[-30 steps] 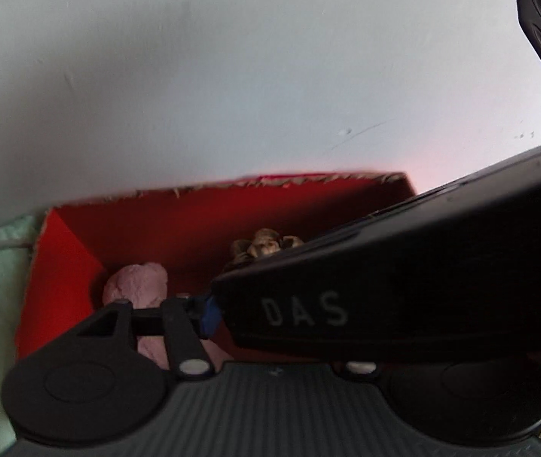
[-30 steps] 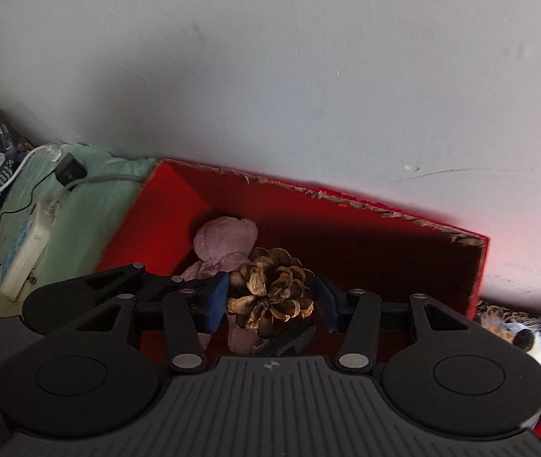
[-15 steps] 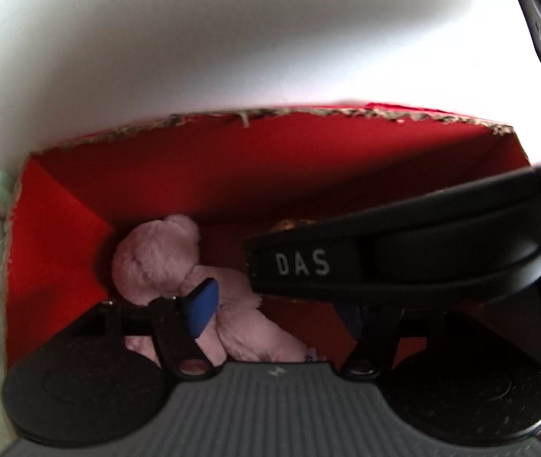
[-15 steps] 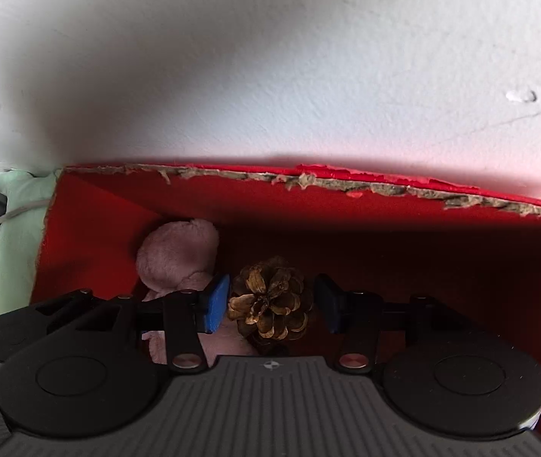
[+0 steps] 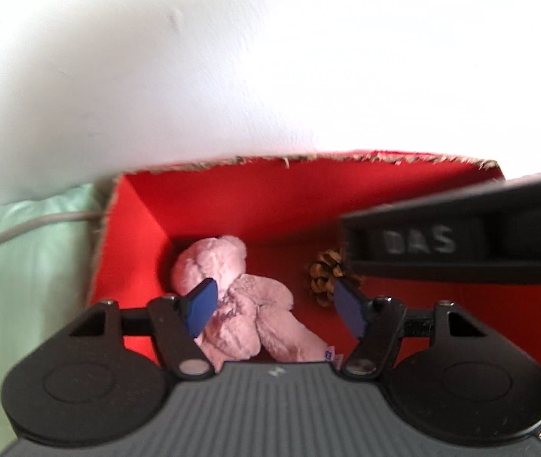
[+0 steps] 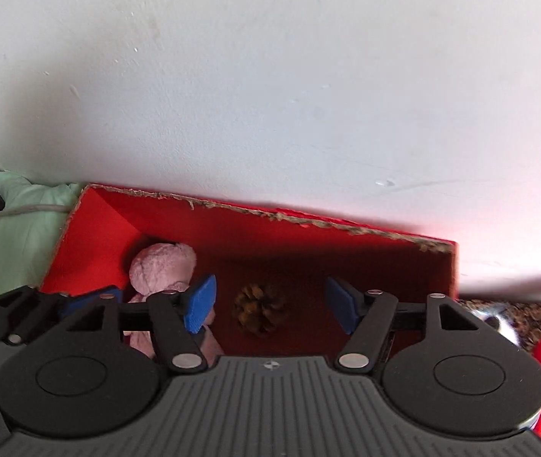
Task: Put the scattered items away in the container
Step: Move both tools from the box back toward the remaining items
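A red cardboard box with a frayed top edge stands against a pale wall; a mint-green cloth with a grey cable lies just beside the box's left wall. Inside the box, a pink plush bear lies in the left corner, and a pine cone rests on the box floor beside the bear, apart from it. The right gripper hangs over the box with its blue pads spread wide, the pine cone below between them, held by neither. The left gripper is likewise wide open and empty, above the bear in the box.
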Demonstrator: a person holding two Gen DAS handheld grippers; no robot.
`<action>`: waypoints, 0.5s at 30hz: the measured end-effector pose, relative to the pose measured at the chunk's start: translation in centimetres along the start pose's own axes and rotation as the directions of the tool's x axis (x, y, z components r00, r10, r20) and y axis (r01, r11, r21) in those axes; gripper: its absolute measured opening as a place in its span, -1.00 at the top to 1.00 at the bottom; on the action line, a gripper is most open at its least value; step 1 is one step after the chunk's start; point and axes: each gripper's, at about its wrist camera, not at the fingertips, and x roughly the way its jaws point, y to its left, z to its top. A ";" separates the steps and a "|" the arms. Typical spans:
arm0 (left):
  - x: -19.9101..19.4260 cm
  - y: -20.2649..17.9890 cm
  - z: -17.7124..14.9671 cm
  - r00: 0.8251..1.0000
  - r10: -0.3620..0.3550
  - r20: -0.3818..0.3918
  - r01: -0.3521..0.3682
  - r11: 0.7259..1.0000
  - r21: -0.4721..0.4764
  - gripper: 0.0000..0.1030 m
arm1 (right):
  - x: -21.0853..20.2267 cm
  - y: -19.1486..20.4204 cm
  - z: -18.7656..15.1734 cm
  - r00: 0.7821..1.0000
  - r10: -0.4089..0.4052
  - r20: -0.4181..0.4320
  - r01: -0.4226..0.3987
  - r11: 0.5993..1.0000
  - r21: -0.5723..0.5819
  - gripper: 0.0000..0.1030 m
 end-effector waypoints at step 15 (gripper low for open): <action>-5.4 -7.5 -0.1 0.995 -0.011 0.097 0.006 0.999 0.053 -0.49 | -7.4 -7.4 -4.8 0.998 0.038 0.049 -0.047 0.977 0.207 -0.29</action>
